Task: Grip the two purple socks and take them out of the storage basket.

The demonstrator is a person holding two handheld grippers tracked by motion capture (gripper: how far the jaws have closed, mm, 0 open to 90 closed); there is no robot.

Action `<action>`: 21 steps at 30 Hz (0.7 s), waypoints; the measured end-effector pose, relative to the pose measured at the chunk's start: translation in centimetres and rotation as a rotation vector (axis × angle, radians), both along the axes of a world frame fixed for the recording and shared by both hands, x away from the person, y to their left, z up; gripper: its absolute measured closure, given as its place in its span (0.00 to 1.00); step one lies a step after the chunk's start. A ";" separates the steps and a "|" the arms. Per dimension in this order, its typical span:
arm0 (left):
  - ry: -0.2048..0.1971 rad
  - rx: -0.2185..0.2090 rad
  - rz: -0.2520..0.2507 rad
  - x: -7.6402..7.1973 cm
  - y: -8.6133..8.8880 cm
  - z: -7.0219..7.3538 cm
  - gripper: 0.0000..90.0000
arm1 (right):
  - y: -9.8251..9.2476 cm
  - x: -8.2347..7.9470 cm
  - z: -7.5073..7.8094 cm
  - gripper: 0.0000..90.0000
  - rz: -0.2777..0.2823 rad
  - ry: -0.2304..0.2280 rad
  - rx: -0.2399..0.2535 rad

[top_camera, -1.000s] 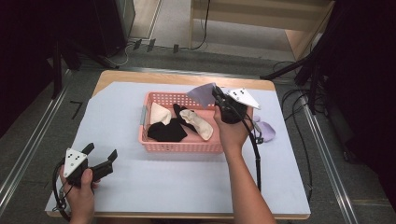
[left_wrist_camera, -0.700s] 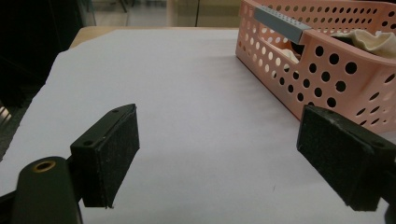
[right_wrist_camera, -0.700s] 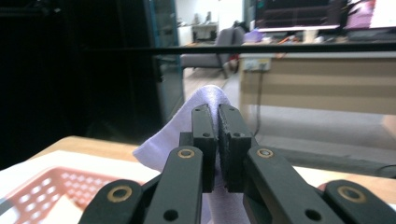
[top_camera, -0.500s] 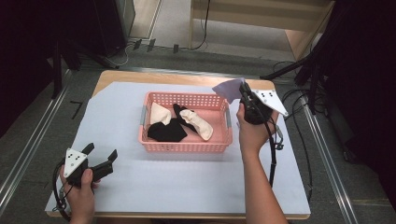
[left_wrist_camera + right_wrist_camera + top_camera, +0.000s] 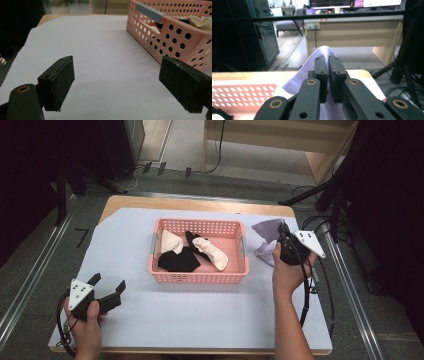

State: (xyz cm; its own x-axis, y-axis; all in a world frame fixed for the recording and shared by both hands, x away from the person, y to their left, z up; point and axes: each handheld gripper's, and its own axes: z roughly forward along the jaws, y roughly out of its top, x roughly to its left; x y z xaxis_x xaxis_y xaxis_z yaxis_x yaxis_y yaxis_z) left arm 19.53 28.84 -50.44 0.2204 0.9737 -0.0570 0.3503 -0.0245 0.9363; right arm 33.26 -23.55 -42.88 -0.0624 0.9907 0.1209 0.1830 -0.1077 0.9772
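From the high view, your right gripper [image 5: 281,241] is off the basket's right end with a lavender sock [image 5: 266,241] pinched in its jaws, part of it trailing onto the desk [image 5: 200,310] — a sensible spot if you mean to sort it out of the pink basket [image 5: 199,275], well clear of the rim. Three pieces lie in the basket: one cream, one black, and a white sock [image 5: 212,252] across them. Your left gripper [image 5: 107,289] waits near the desk's front left corner, jaws spread and holding nothing. In the left gripper view those two pads stand wide apart over bare white cover, the basket's perforated wall just ahead to the right. In the right gripper view the jaws are clamped tight on a fold of the lavender sock — it bulges above the tips and drapes down to the left.
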 end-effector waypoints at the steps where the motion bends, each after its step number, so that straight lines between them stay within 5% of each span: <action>1: 0.000 0.001 -0.001 0.0 0.0 0.0 0.16 | -0.2 0.0 -0.4 0.96 -0.003 0.011 -0.004; 6: 0.000 -0.001 0.000 0.0 0.0 0.0 0.16 | -0.9 -0.3 -1.7 0.71 0.003 0.048 0.047; 13: 0.001 -0.002 0.001 0.0 0.0 0.0 0.16 | -1.4 -1.7 -2.0 0.33 0.003 0.048 0.003; 16: 0.001 -0.002 0.001 0.0 0.0 0.0 0.16 | -1.9 -2.4 -2.2 0.24 0.023 0.088 0.008; 21: 0.000 -0.001 0.002 0.0 0.0 0.0 0.15 | -2.9 -3.6 -2.6 0.24 0.037 0.112 -0.016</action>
State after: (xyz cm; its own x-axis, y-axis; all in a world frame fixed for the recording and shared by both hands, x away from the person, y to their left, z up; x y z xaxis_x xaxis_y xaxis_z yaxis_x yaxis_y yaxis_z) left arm 19.52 28.88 -50.43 0.2188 0.9740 -0.0581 0.3505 -0.0229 0.9363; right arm 29.63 -26.42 -45.46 -0.0862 0.9898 0.1137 0.2944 -0.0838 0.9520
